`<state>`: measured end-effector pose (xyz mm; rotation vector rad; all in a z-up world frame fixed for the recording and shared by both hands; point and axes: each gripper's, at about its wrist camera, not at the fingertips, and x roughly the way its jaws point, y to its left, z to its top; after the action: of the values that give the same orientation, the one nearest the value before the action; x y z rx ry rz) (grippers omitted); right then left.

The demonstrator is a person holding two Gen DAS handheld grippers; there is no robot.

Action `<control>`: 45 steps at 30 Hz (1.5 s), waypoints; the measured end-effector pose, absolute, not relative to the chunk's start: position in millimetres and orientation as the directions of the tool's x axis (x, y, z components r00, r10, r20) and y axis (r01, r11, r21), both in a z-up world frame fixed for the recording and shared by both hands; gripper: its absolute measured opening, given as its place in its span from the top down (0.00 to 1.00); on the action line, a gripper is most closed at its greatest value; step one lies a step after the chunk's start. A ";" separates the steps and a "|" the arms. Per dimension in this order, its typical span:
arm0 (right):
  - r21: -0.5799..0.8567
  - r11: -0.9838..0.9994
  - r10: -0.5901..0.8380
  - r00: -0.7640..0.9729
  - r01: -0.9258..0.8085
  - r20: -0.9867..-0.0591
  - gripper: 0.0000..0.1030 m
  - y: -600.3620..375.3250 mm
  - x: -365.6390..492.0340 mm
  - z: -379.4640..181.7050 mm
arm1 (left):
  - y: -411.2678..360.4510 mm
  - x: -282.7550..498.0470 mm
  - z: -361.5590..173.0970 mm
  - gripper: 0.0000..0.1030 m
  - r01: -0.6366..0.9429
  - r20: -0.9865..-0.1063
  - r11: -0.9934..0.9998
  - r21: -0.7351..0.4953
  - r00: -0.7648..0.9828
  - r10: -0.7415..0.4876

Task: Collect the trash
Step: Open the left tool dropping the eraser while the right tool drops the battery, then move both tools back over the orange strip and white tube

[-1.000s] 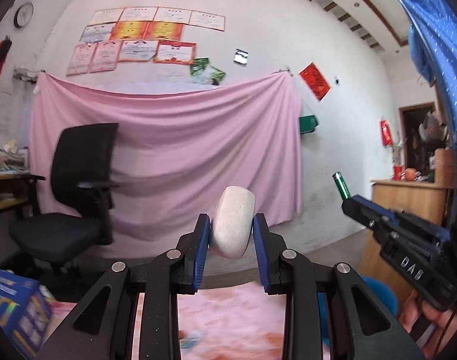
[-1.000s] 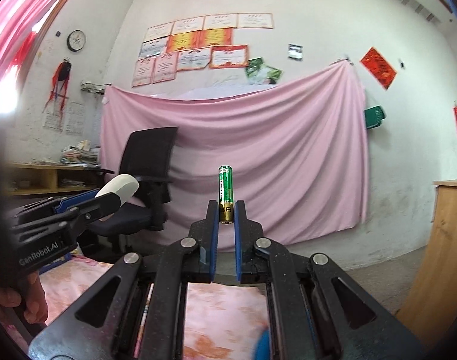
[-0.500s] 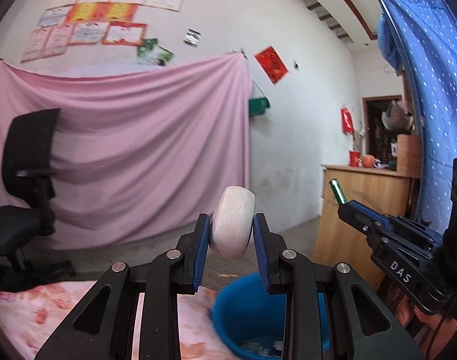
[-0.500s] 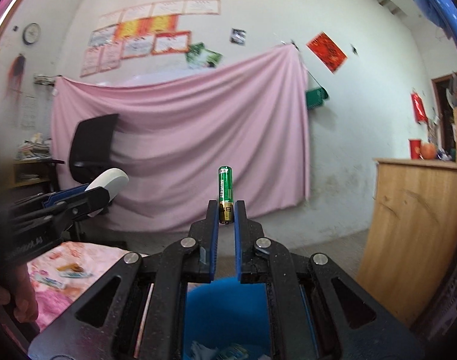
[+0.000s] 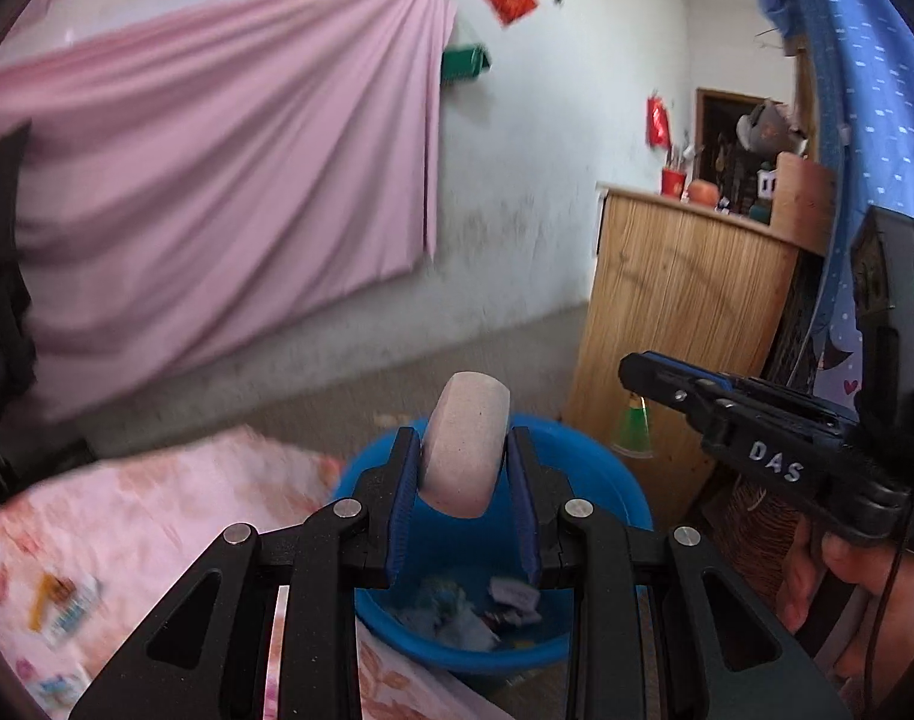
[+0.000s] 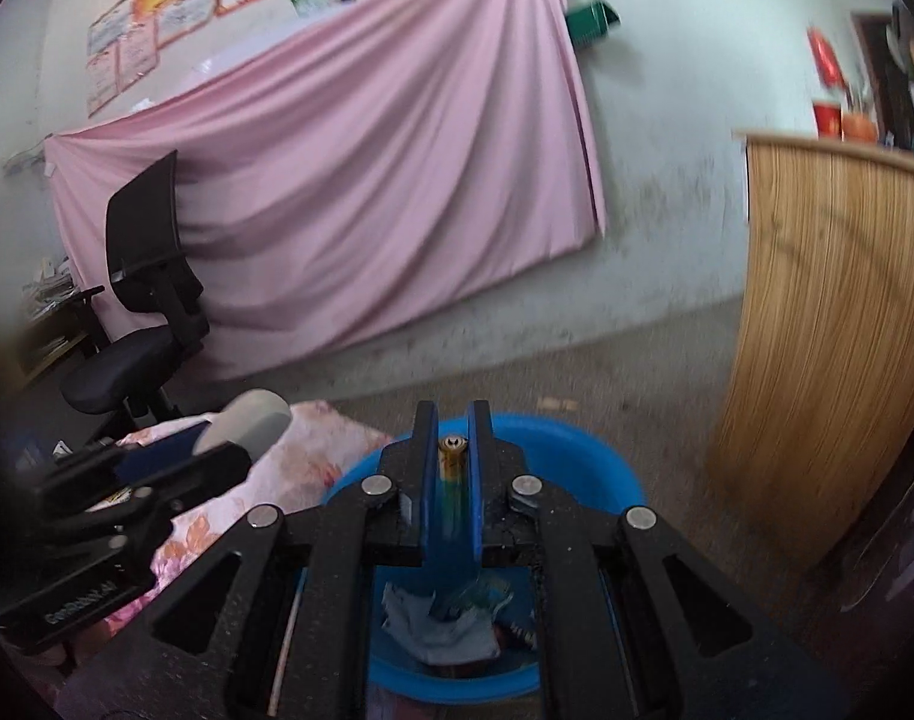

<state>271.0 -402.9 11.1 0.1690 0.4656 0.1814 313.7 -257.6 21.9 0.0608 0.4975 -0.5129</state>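
Your left gripper [image 5: 464, 468] is closed on a pale, rounded stone-like lump [image 5: 466, 441], pinched between the blue pads [image 5: 400, 516] so that its top sticks up past the fingertips. It hangs over the blue basin [image 5: 625, 510], which sits on the floor just off the edge of the pink floral cloth [image 5: 175, 516]. Crumpled paper scraps and wrappers [image 5: 475, 612] already lie in the bottom of the basin.

Your right gripper [image 6: 451, 426] has its fingers nearly together around a green battery [image 6: 451, 468]. The battery lies along the narrow gap with its brass-coloured end [image 6: 452, 443] near the fingertips; in the left wrist view it shows as a blurred green shape [image 5: 634, 432] hanging below the gripper's tip. This gripper is also above the basin [image 6: 607, 480], over grey-blue rags and scraps [image 6: 439, 630] inside it. Your hand [image 5: 841, 588] wraps the handle low at the right.

Both views are motion-blurred. A wooden counter [image 6: 835, 330] stands just beyond the basin, and a pink sheet [image 6: 337, 180] hangs on the wall behind, with a black office chair [image 6: 139, 300] in front of it.
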 end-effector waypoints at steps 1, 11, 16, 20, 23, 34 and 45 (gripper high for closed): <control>0.213 0.968 0.216 0.872 -0.133 -0.439 0.64 -405.5 273.5 7.9 | -260.0 321.5 18.7 0.76 0.480 -0.496 0.873 -0.088 0.739 -0.456; 0.300 0.945 0.275 0.813 -0.130 -0.514 0.65 -417.0 290.6 -15.1 | -268.2 364.4 -7.9 0.76 0.419 -0.653 0.885 -0.205 0.615 -0.443; 0.303 0.945 0.274 0.803 -0.122 -0.530 0.64 -416.9 292.6 -16.1 | -259.6 369.9 -10.4 0.75 0.392 -0.671 0.891 -0.230 0.600 -0.436; 0.303 0.947 0.263 0.803 -0.108 -0.534 0.63 -418.4 293.8 -15.8 | -249.7 365.1 -8.8 0.65 0.379 -0.663 0.897 -0.226 0.614 -0.427; 0.301 0.948 0.254 0.809 -0.101 -0.530 0.63 -419.1 293.7 -13.0 | -244.8 363.9 -4.1 0.65 0.371 -0.652 0.901 -0.225 0.630 -0.422; 0.270 0.961 0.207 0.820 -0.067 -0.534 0.17 -417.7 293.0 -10.6 | -227.1 356.4 2.4 0.35 0.316 -0.645 0.928 -0.198 0.671 -0.366; 0.343 0.934 0.249 0.862 -0.094 -0.441 0.00 -411.9 283.0 4.1 | -178.0 319.1 15.6 0.02 0.244 -0.492 0.950 -0.196 0.813 -0.310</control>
<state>283.0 -411.9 4.1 0.3192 0.5010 0.1829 319.1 -178.0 15.6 -0.1261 0.5461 -0.2965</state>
